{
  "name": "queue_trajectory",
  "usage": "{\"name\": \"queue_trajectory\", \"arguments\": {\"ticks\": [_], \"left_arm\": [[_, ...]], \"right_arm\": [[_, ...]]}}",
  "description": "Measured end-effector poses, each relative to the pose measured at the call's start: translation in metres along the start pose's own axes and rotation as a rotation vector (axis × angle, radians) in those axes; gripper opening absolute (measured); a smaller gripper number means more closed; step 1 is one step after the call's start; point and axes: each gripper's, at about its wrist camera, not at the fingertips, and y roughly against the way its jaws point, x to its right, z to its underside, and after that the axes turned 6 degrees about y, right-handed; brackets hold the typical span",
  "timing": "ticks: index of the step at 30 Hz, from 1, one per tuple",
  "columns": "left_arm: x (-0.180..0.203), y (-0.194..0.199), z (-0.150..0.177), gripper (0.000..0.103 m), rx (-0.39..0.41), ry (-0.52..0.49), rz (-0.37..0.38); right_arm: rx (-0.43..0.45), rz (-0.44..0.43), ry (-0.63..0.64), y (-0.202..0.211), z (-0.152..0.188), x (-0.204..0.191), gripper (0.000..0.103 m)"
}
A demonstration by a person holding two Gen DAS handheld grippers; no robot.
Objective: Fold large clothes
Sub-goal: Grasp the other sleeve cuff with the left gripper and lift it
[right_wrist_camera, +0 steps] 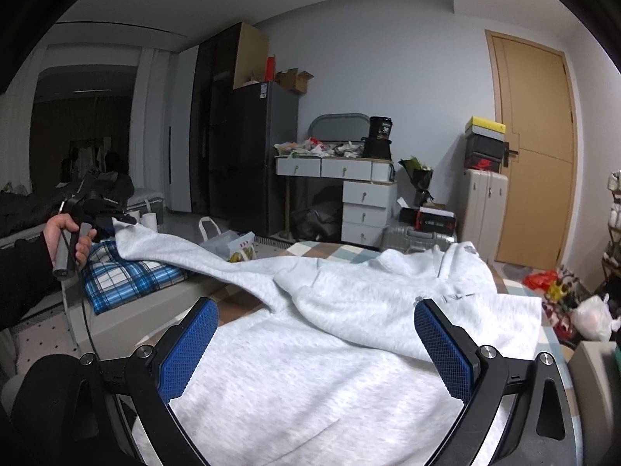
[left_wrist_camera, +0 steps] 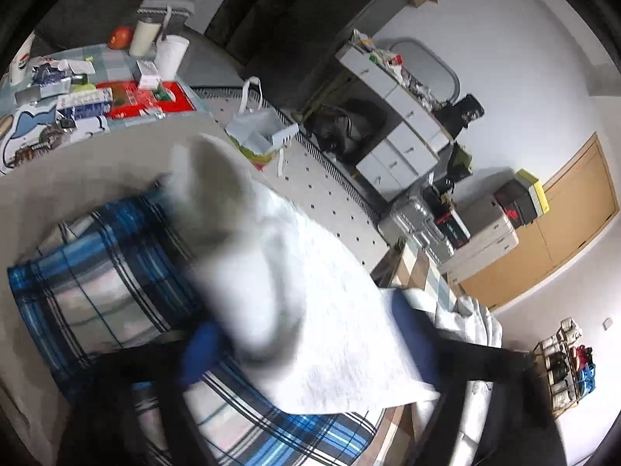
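Observation:
A light grey sweatshirt (right_wrist_camera: 349, 349) lies spread on the bed in the right wrist view. Its sleeve (right_wrist_camera: 174, 248) stretches up and left to my left gripper (right_wrist_camera: 120, 219), which a hand (right_wrist_camera: 66, 233) holds above a blue plaid pillow (right_wrist_camera: 124, 279). In the left wrist view that sleeve (left_wrist_camera: 310, 272) is blurred and drapes between the blue pads (left_wrist_camera: 198, 349) of the left gripper (left_wrist_camera: 310, 341). The pads stand far apart and do not press on it. My right gripper (right_wrist_camera: 316, 310) hovers open just over the sweatshirt's body, nothing between its fingers.
A white paper bag (right_wrist_camera: 229, 246) stands on the floor past the bed. A white drawer unit (right_wrist_camera: 365, 202), suitcases (right_wrist_camera: 481, 209) and a wooden door (right_wrist_camera: 539, 147) line the far wall. A cluttered table (left_wrist_camera: 77, 89) sits beyond the plaid pillow (left_wrist_camera: 97, 272).

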Motion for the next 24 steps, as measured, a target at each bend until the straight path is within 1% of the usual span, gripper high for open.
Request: {"name": "queue_trajectory", "arguments": {"ticks": [4,5,6,7,8,9,10,11,12,13,14,18,22,24], "left_arm": [[0.006,-0.006,0.009,0.084,-0.037,-0.061,-0.067],[0.005,-0.009,0.011,0.083,-0.047,-0.068,-0.094],[0.003,-0.009,0.013,0.080,-0.053,-0.077,-0.105],[0.003,-0.011,0.015,0.059,-0.064,-0.093,-0.130],[0.007,-0.015,0.017,0.034,-0.078,-0.155,-0.226],[0.009,-0.015,0.018,0.032,-0.067,-0.197,-0.251],[0.011,-0.013,0.018,0.026,-0.057,-0.218,-0.247],[0.011,-0.010,0.017,0.014,-0.048,-0.220,-0.252],[0.011,-0.008,0.015,0.010,-0.047,-0.214,-0.249],[0.011,-0.004,0.010,0.008,-0.046,-0.196,-0.227],[0.013,0.001,0.005,0.007,-0.030,-0.191,-0.222],[0.033,0.014,-0.010,0.007,0.021,-0.237,-0.229],[0.053,0.020,-0.015,0.006,0.065,-0.272,-0.201],[0.066,0.025,-0.020,0.006,0.087,-0.280,-0.171]], "right_arm": [[0.006,0.003,0.018,0.001,0.000,-0.002,0.102],[0.005,0.003,0.021,0.001,0.001,-0.002,0.102],[0.002,0.003,0.025,0.001,0.001,-0.003,0.102],[-0.001,0.003,0.027,0.000,0.001,-0.003,0.102],[-0.002,0.003,0.028,0.000,0.002,-0.003,0.102],[-0.001,0.002,0.029,0.000,0.001,-0.004,0.102],[0.004,-0.001,0.029,0.001,0.001,-0.004,0.102],[0.008,-0.002,0.030,0.002,0.001,-0.004,0.102],[0.012,-0.004,0.031,0.002,0.000,-0.004,0.102],[0.015,-0.006,0.034,0.003,0.000,-0.005,0.102],[0.016,-0.007,0.038,0.003,0.000,-0.006,0.102],[0.005,-0.003,0.067,0.001,0.001,-0.011,0.102],[0.007,0.002,0.093,0.000,0.002,-0.016,0.102],[0.009,0.007,0.102,0.001,0.002,-0.017,0.102]]}}
